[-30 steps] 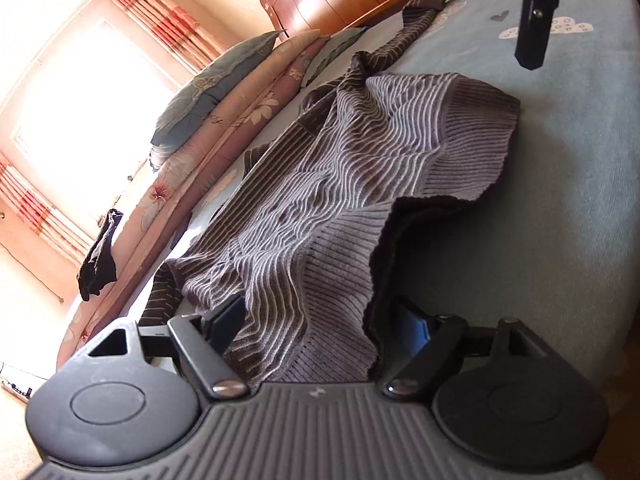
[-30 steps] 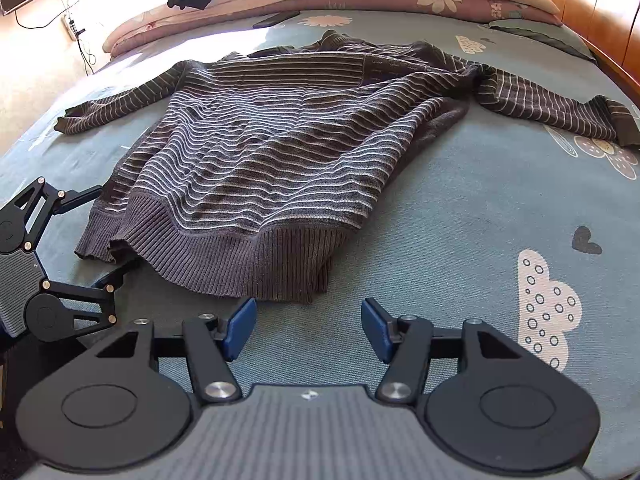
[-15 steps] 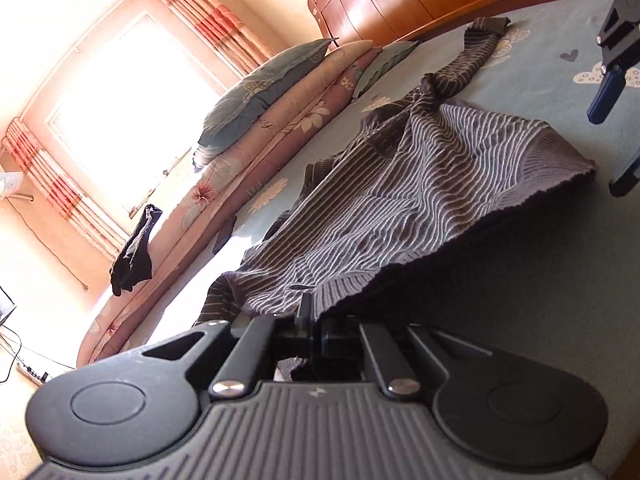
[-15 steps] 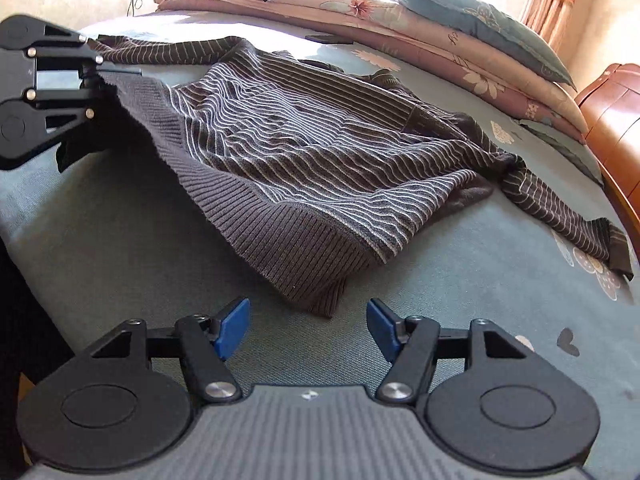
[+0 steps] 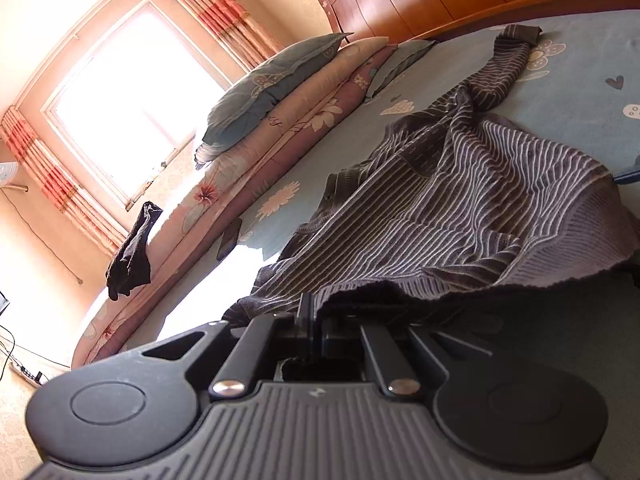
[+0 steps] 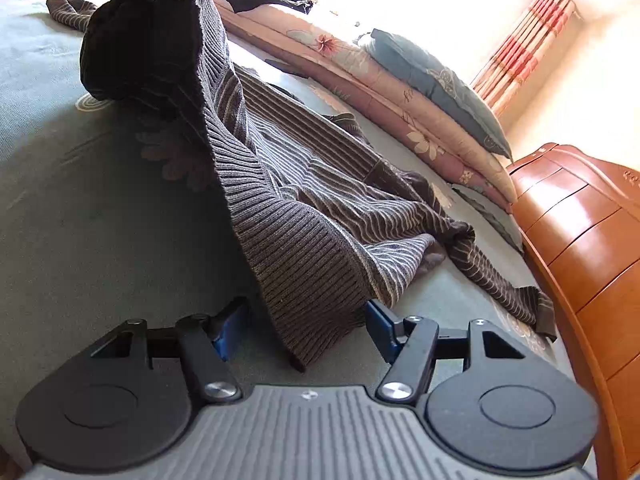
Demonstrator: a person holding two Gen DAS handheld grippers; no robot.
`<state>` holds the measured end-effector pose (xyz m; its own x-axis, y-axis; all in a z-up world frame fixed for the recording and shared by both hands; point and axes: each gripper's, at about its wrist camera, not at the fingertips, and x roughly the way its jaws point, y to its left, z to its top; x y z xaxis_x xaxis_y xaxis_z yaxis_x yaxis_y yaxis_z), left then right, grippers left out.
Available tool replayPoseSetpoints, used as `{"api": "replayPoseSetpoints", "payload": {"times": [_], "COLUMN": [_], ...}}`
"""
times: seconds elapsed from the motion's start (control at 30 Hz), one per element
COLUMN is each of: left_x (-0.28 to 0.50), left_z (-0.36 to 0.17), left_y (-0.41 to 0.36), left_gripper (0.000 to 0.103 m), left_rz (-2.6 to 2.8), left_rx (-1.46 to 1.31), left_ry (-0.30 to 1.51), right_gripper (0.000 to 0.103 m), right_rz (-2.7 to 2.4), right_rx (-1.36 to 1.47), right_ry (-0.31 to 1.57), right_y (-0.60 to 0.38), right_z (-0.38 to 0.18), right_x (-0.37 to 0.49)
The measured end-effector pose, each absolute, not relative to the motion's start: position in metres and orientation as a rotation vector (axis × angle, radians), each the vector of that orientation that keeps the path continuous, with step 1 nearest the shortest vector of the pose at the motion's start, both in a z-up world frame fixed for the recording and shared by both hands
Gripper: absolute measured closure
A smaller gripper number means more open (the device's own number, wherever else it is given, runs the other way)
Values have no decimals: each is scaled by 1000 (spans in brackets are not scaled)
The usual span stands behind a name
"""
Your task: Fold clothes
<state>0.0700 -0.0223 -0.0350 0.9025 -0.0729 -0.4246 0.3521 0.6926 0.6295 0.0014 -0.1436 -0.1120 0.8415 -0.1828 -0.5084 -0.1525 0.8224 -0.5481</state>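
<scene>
pinching the sweater (image 5: 460, 200) hem, left tongs (image 5: 311, 322); hem corner between closing right tongs (image 6: 306, 332).

so the sweater (image 6: 320, 208) is spread across the bed (image 6: 80, 220), one hem corner lifted at the left gripper (image 5: 310, 320), the other between the right gripper's (image 6: 306, 330) jaws, pillows (image 5: 272, 76) stacked behind along the far edge
</scene>
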Motion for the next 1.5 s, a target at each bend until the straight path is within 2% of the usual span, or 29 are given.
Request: {"api": "replayPoseSetpoints", "payload": {"times": [0.07,0.1,0.13,0.17,0.43,0.67,0.7,0.83,1.03,1.1,1.17,1.27,1.3,1.33,1.37,1.4,1.5], "left_x": [72,73,73,72,41,-2,-6,-28,-49,-48,-41,-34,-31,-28,-22,-15,10], "left_z": [-36,-36,-37,-37,-34,-11,-9,-12,-46,-48,-44,-42,-45,-48,-50,-53,-56], "left_y": [-18,-15,-12,-9,-3,-10,-10,-4,11,22,31,37,35,34,33,33,43], "left_gripper": [100,100,100,100,100,100,100,100,92,92,92,92,88,83,73,67,67], "left_rz": [-240,-239,-240,-244,-297,-340,-351,-459,-529,-513,-492,-475,-478,-483,-488,-489,-441], "left_rx": [763,757,752,749,835,975,988,1022,1055,984,885,808,805,797,768,719,513], "left_ry": [396,404,411,419,389,280,283,353,521,581,632,637,643,656,676,700,778], "right_gripper": [45,53,69,94,96,99,103,103,102,96,95,80,72,70,68,67,65], "right_rz": [-68,-74,-61,-60,-62,-35,-22,42,114,121,143,198,220,238,249,256,229], "right_rx": [-637,-630,-611,-603,-635,-696,-716,-775,-701,-594,-475,-425,-438,-450,-455,-453,-388], "right_ry": [578,576,570,561,422,399,418,535,732,788,838,870,876,882,890,900,925], "right_y": [-146,-149,-154,-159,-201,-236,-240,-250,-259,-266,-273,-270,-266,-261,-257,-255,-259], "right_z": [-118,-118,-115,-113,-52,19,27,39,9,2,-6,-19,-23,-28,-31,-35,-40], "right_x": [8,10,10,10,-1,-26,-30,-47,-54,-47,-39,-33,-31,-30,-27,-23,-5]}}
